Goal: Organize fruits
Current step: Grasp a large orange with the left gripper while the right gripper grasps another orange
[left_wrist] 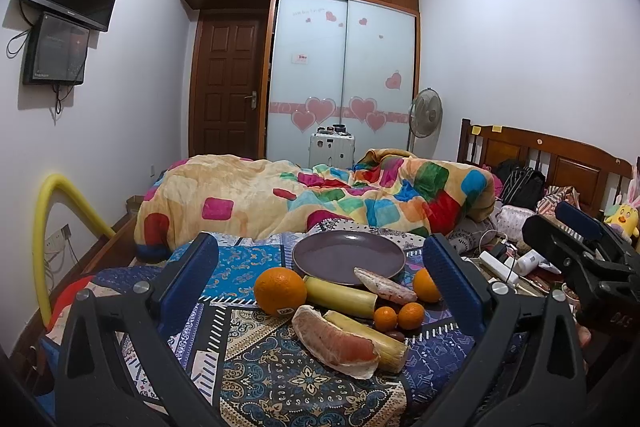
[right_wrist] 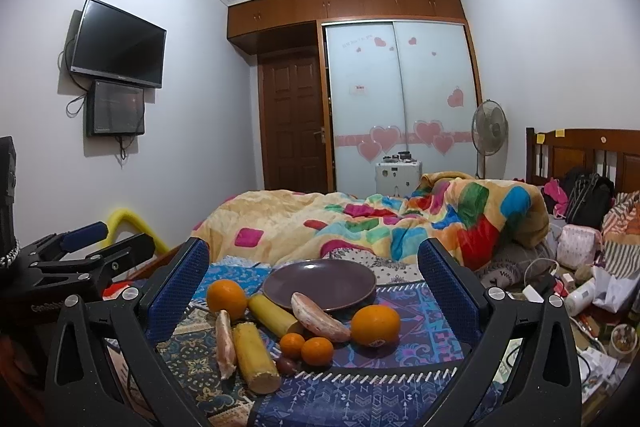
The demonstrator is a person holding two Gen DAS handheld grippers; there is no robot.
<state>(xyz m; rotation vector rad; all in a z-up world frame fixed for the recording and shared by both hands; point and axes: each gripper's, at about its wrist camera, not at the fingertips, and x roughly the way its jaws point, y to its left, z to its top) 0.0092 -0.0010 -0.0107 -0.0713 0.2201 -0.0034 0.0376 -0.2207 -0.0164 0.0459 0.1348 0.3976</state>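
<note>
The purple plate point(left_wrist: 348, 257) is lying bare, reachable from above. In front of it, fruit is crowding the patterned cloth point(left_wrist: 256, 379): sugarcane pieces point(left_wrist: 340, 297), pomelo wedges point(left_wrist: 336, 341), oranges point(left_wrist: 280, 291) and small tangerines point(left_wrist: 411, 315) (nearly touching). The heaped quilt point(left_wrist: 320, 199) is blocking the far side; clutter point(right_wrist: 576, 291) is filling the right.

occluded: small dark fruit point(left_wrist: 397, 335) (kind unclear) behind mandarins point(left_wrist: 411, 315) | hidden: right orange point(left_wrist: 426, 285) partly behind left gripper's finger point(left_wrist: 452, 277)
</note>
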